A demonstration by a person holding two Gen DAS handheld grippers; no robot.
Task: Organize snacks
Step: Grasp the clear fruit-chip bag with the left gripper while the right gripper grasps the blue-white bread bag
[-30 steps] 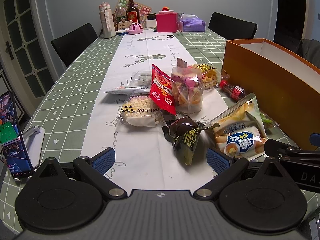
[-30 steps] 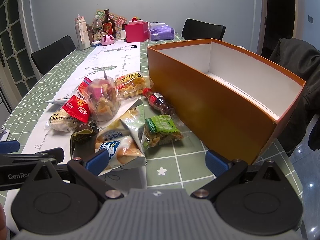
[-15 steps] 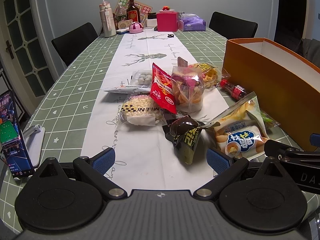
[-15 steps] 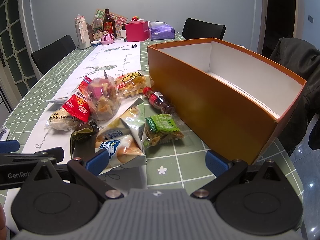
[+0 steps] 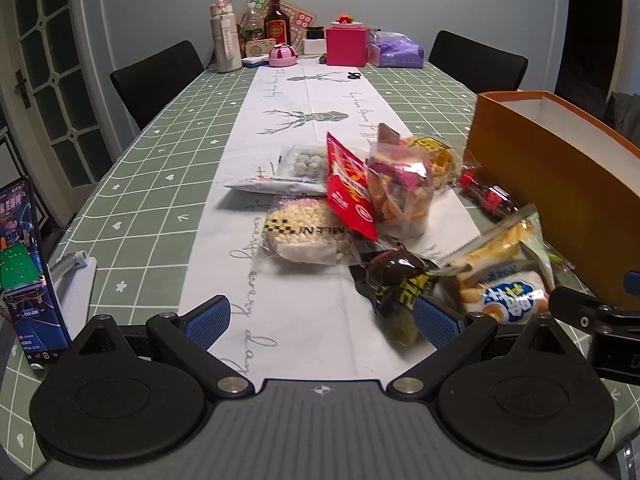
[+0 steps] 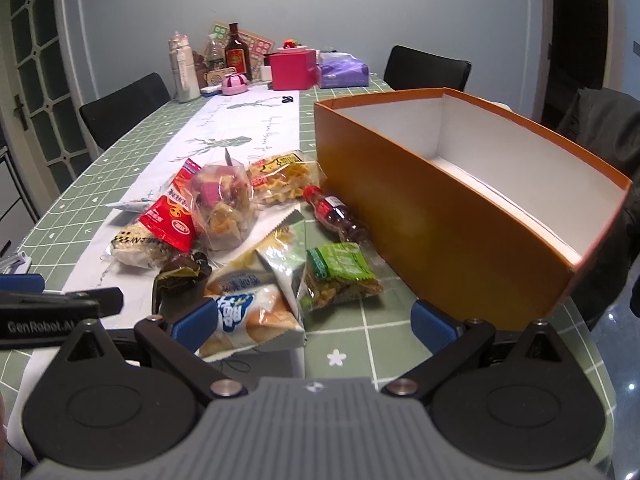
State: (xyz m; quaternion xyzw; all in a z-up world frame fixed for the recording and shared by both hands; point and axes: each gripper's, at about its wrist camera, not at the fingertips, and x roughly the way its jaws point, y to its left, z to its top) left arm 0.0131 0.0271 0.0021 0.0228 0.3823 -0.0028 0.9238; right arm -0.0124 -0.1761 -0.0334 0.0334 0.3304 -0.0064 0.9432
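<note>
A pile of snacks lies on the table beside an empty orange box (image 6: 460,216) (image 5: 560,168). It holds a red packet (image 5: 350,188) (image 6: 170,220), a clear bag of chips (image 5: 400,192) (image 6: 224,204), a rice cracker pack (image 5: 302,236), a dark wrapper (image 5: 400,284) (image 6: 180,276), a bread bag (image 5: 504,272) (image 6: 256,300), a green packet (image 6: 340,276), a waffle bag (image 6: 284,178) and a small bottle (image 6: 336,216). My left gripper (image 5: 322,318) is open and empty before the pile. My right gripper (image 6: 314,324) is open, its left finger at the bread bag.
A phone on a stand (image 5: 28,276) stands at the left table edge. Bottles (image 5: 226,40), a pink box (image 5: 346,46) and a tissue pack (image 5: 396,50) crowd the far end. Black chairs (image 5: 156,76) stand around the table.
Both grippers have crept forward toward the snack pile. Both stay open and nothing on the table has moved.
</note>
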